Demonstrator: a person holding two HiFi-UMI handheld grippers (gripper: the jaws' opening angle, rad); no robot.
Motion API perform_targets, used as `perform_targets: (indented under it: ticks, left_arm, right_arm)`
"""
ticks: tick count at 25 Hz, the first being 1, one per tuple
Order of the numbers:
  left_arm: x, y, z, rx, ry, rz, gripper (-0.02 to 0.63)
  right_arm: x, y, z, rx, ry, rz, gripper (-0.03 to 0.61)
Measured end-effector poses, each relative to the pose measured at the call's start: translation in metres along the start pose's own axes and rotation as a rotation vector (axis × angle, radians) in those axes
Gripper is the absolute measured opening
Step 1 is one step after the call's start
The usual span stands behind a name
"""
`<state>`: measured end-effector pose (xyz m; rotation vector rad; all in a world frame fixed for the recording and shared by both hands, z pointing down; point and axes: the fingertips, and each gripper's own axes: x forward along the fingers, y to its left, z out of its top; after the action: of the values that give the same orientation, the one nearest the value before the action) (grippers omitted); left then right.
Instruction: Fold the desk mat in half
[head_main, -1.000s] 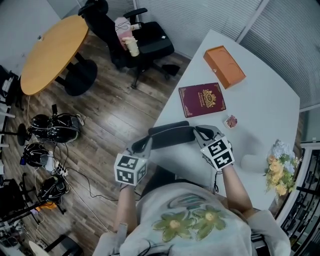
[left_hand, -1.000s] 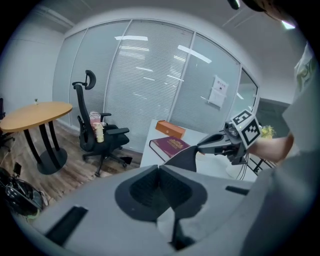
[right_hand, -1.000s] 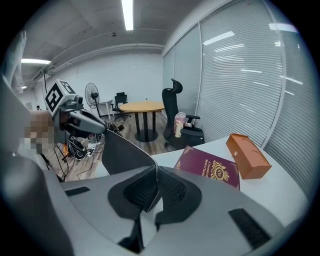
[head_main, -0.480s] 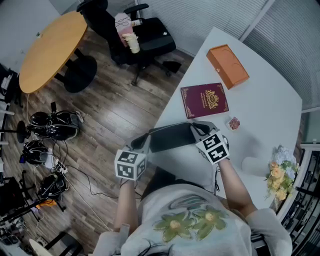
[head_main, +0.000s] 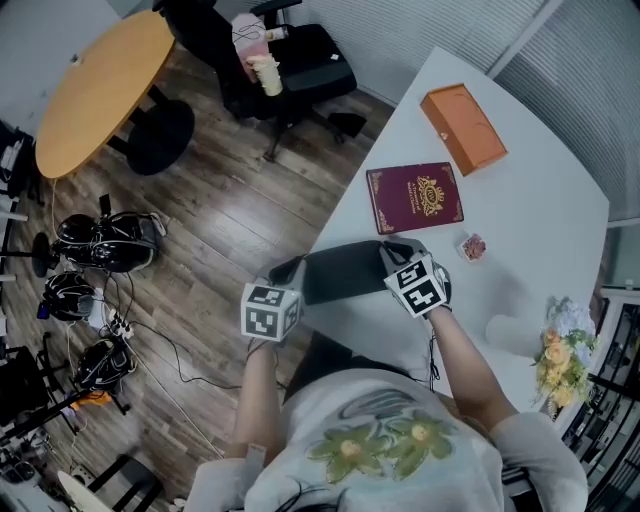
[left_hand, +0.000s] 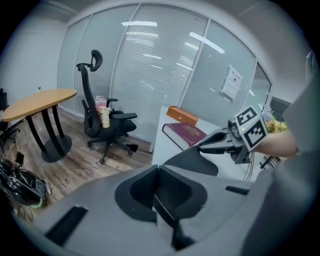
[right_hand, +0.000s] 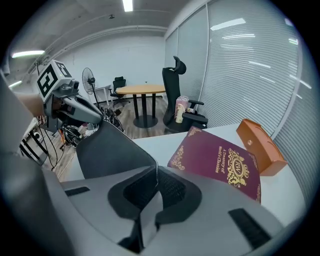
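Two ends of the dark grey desk mat (head_main: 340, 272) are pinched, one in each of my tongs, so it spans the gap between them as a curved strip. My left tongs (head_main: 289, 271) are nearly closed on the mat's left end. In the left gripper view the thin sheet (left_hand: 192, 161) runs straight out from between the pads (left_hand: 159, 170) toward the other pair. My right tongs (head_main: 392, 250) are clamped just as tightly on the right end. In the right gripper view the mat (right_hand: 112, 147) rises from the pads (right_hand: 156, 170) and bows away to the left tongs (right_hand: 97, 117).

The mat lies at the edge of the white counter (head_main: 520, 210) nearest me, with its left end out past the counter's edge and over the wooden floor (head_main: 220, 230). I cannot tell whether its lower edge touches the counter.

Just beyond the right tongs lies a maroon book (head_main: 414, 196) with gold print, flat on the counter and close to the mat but apart from it. Farther along stands an orange box (head_main: 463, 114). A small pinkish object (head_main: 473, 246) sits just right of the right tongs, and a bunch of flowers (head_main: 560, 350) is at the counter's right edge. Out on the floor are a black office chair (head_main: 290, 60) and a round wooden table (head_main: 95, 85).
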<state>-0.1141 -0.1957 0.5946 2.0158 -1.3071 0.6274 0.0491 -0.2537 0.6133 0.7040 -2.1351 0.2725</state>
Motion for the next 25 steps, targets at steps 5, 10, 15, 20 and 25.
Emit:
perform_targets:
  ticks: [5,10,15,20,25]
  left_arm:
    - [0.016,0.011,-0.011,0.007,0.04,0.023,0.012]
    - [0.037,0.023,-0.025,0.039,0.093,0.049,0.012]
    - [0.048,0.028,-0.032,0.038,0.115,0.068,0.012]
    - [0.051,0.03,-0.038,0.029,0.129,0.082,0.012]
    - [0.058,0.034,-0.044,0.039,0.147,0.106,0.012]
  right_arm:
    - [0.018,0.0,-0.007,-0.014,0.04,0.007,0.029]
    - [0.036,-0.003,-0.014,-0.018,0.076,0.007,0.029]
    - [0.045,-0.004,-0.016,-0.016,0.086,-0.021,0.029]
    - [0.048,-0.007,-0.015,0.015,0.088,-0.063,0.029]
    - [0.049,-0.009,-0.017,0.061,0.072,-0.073,0.031]
